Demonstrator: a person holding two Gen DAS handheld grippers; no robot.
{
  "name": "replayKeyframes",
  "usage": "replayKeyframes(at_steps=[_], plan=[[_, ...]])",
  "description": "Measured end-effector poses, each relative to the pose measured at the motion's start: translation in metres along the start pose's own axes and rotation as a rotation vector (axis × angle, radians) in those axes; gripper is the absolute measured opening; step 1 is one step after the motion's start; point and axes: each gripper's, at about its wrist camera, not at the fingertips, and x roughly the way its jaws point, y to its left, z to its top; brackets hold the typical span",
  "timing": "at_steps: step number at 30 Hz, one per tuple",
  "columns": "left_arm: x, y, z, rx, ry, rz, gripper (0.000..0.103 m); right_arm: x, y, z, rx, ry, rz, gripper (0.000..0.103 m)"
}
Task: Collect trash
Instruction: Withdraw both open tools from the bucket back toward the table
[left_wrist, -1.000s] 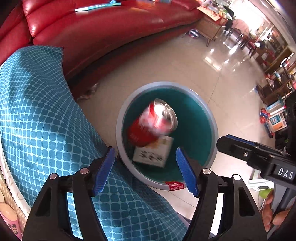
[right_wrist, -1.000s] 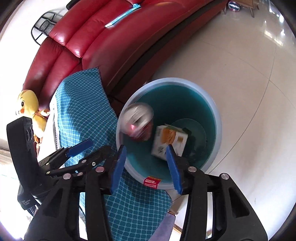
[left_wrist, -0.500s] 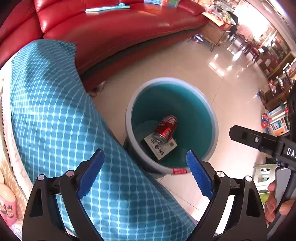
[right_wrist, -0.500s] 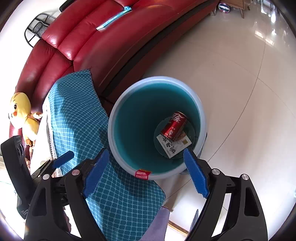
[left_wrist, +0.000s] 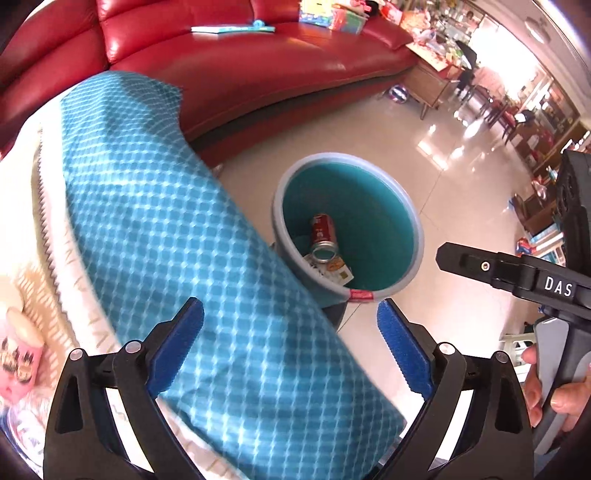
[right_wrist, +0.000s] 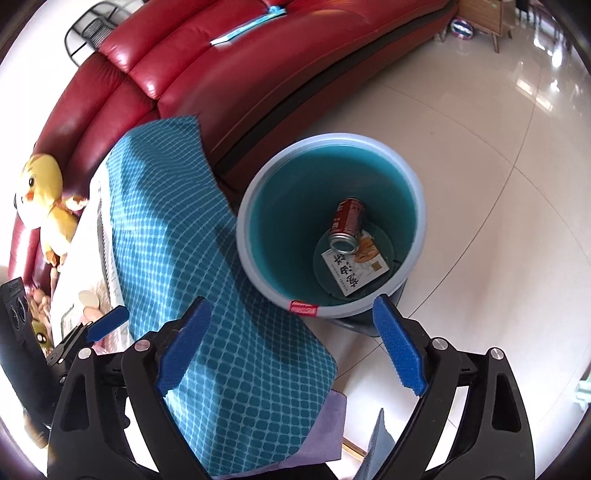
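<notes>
A round bin (left_wrist: 413, 236) (right_wrist: 415, 184) with a grey rim and teal inside stands on the tiled floor. At its bottom lie a red drink can (left_wrist: 323, 233) (right_wrist: 347, 226) and a white and orange carton (left_wrist: 334, 271) (right_wrist: 360, 271); the can rests on the carton. My left gripper (left_wrist: 291, 339) is open and empty, above the edge of the teal patterned cloth (left_wrist: 177, 240), back from the bin. My right gripper (right_wrist: 291, 343) is open and empty, above and in front of the bin's near rim. It also shows at the right of the left wrist view (left_wrist: 509, 273).
A red leather sofa (left_wrist: 258, 62) (right_wrist: 229, 74) curves behind the bin. The teal cloth (right_wrist: 192, 258) covers a table to the left. A yellow plush toy (right_wrist: 40, 195) sits on the sofa at left. Furniture stands at the far right (left_wrist: 491, 103). Glossy floor tiles (right_wrist: 498, 184) surround the bin.
The can dropped from my left gripper into the bin and settled on the carton. Both grippers opened wider and pulled up and back from the bin.
</notes>
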Motion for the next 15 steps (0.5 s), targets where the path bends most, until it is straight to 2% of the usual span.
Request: replayKeyframes(at_steps=[9, 15], plan=[[-0.048, 0.051, -0.048, -0.087, -0.045, 0.035, 0.096, -0.007, 0.049, -0.027, -0.097, -0.007, -0.002, 0.086], [-0.081, 0.092, -0.075, -0.13, -0.074, 0.062, 0.096, -0.005, 0.1, -0.048, -0.264, 0.002, 0.011, 0.086]])
